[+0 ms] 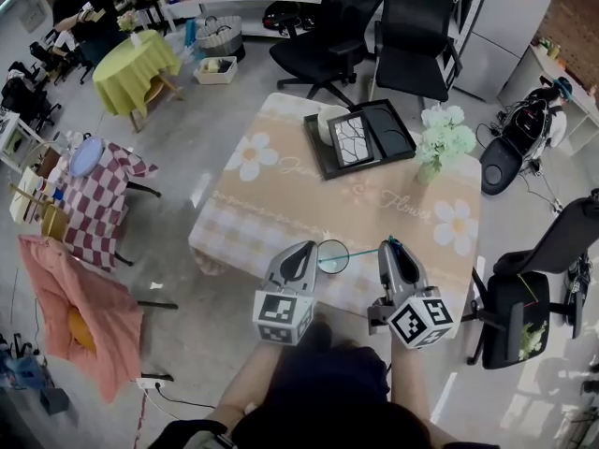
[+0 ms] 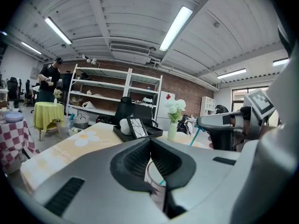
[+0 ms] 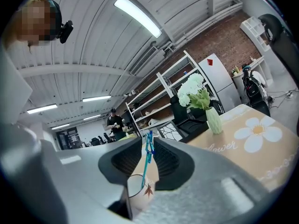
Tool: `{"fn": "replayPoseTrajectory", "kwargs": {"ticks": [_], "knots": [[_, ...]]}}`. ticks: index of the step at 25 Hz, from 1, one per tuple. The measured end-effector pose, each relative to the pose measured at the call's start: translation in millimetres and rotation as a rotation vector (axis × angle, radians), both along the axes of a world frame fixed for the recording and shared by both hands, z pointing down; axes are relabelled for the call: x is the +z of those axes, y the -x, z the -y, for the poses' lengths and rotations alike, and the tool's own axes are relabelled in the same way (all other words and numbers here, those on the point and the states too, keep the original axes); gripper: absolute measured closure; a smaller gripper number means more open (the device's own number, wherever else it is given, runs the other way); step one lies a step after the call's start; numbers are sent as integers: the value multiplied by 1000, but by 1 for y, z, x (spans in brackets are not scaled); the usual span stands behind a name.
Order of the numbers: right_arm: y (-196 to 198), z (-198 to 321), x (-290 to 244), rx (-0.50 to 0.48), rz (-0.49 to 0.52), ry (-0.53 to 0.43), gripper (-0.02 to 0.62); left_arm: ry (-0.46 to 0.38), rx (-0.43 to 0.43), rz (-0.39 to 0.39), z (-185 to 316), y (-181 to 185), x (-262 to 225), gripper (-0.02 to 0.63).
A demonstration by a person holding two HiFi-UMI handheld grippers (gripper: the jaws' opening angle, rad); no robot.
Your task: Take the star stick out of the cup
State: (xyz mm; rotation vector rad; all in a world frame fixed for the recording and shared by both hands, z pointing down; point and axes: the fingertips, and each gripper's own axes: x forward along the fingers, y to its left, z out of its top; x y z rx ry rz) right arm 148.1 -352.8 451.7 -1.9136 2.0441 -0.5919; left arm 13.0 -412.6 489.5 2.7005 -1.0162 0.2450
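We wore dark clothing. Our grey moulded left gripper [image 1: 307, 247] and grey moulded right gripper [image 1: 387, 245] bore black ribbed pads [image 3: 125, 160] and white cubes [image 1: 284, 317] with black square markers.

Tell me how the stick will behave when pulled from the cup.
The stick looks thin and long, so probably light and bendy. It leans across the cup, so pulling sideways might tip that light-looking cup.

Straddling the blue star stick [image 3: 147, 160] with the right gripper [image 3: 148, 140]: fingers [image 3: 128, 160] narrowly apart, star end near the tips, sliver of gap on one side. Rising out of a white cup [image 3: 139, 190] just below. Beyond, on the floral desk [image 3: 261, 153]: green vase [image 3: 214, 120] of white flowers, shelving [image 3: 164, 88] further back.
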Motion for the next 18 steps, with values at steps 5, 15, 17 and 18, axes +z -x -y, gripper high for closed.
{"fn": "replayPoseTrajectory", "kwargs": {"ticks": [5,15,17,18], "knots": [[-3,-1,-1,34,4,1,569,-4,34,6,0,-5,1,597],[4,-2,-9,43,15,-22,578,-5,58,8,-4,-5,-2,597],[6,-2,-9,42,16,-25,580,-8,59,8,-4,-4,-2,597],[6,-3,-9,43,16,-26,580,-10,60,9,-4,-4,-2,597]]}}
